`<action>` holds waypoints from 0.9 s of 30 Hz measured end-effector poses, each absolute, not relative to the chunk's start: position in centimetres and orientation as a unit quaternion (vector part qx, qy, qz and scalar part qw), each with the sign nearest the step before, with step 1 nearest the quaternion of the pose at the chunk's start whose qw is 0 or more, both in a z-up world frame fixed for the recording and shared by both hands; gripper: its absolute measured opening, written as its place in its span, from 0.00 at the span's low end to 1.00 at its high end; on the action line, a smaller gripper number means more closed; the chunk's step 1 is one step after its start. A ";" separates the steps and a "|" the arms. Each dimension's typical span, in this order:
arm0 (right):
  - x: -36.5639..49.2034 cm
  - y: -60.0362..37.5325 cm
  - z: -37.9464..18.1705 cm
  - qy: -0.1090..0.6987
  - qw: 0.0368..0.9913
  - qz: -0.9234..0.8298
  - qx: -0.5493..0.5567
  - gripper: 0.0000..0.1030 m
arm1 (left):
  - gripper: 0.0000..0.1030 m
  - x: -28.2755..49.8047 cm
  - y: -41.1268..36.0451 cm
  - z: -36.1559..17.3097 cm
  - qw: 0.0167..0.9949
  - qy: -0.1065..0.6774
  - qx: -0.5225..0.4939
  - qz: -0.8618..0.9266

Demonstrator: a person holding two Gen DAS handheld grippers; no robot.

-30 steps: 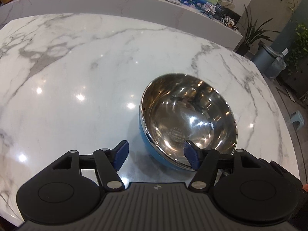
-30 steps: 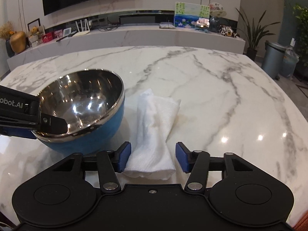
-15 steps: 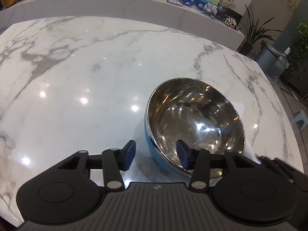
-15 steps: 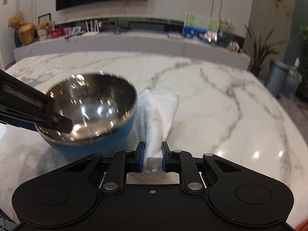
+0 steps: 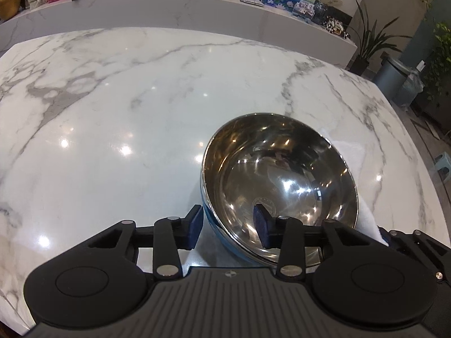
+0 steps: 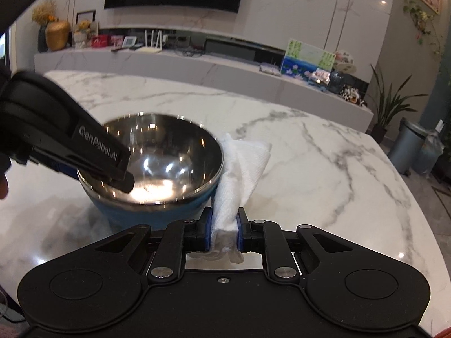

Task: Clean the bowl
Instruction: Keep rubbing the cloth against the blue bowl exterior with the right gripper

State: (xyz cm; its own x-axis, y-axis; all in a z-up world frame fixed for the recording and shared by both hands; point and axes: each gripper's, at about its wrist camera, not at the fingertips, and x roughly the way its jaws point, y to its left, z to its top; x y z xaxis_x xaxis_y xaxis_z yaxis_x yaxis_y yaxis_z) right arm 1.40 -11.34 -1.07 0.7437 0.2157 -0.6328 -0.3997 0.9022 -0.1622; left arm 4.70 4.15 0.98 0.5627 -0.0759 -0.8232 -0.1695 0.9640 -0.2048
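White folded paper towel point(image 6: 239, 169) pinched in my right gripper point(image 6: 222, 232); left gripper point(image 5: 228, 225) straddles blue-skinned steel bowl point(image 5: 279, 186) rim, part-open. Next: wipe inside.

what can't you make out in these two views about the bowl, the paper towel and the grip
- Left wrist view: most of the paper towel is hidden behind the bowl.
- Left wrist view: whether the left hand-held gripper pads press the bowl wall; a gap shows.
- Right wrist view: the bowl's near-left rim is covered by the left hand-held gripper.
- Right wrist view: towel's lower end is hidden in the right hand-held gripper.
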 end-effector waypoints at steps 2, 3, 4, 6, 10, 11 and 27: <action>1.3 -11.2 -1.4 0.322 0.919 0.170 -0.150 0.14 | 0.36 4.7 4.2 0.9 0.873 0.468 -0.131 0.027; 1.3 -11.1 -1.4 0.324 0.918 0.170 -0.152 0.14 | 0.36 4.7 4.2 0.9 0.873 0.469 -0.130 0.028; 1.3 -11.0 -1.5 0.325 0.917 0.171 -0.154 0.14 | 0.36 4.7 4.2 0.9 0.873 0.470 -0.130 0.028; 1.2 -10.9 -1.5 0.326 0.916 0.171 -0.156 0.14 | 0.36 4.7 4.2 0.8 0.872 0.472 -0.128 0.028; 1.2 -10.9 -1.6 0.327 0.916 0.170 -0.158 0.14 | 0.36 4.7 4.2 0.7 0.871 0.474 -0.129 0.027; 1.2 -10.9 -1.6 0.326 0.916 0.170 -0.159 0.14 | 0.36 4.6 4.4 0.8 0.871 0.473 -0.133 0.028; 1.0 -11.0 -1.4 0.319 0.918 0.170 -0.162 0.14 | 0.62 3.5 7.1 0.2 0.833 0.484 -0.268 0.004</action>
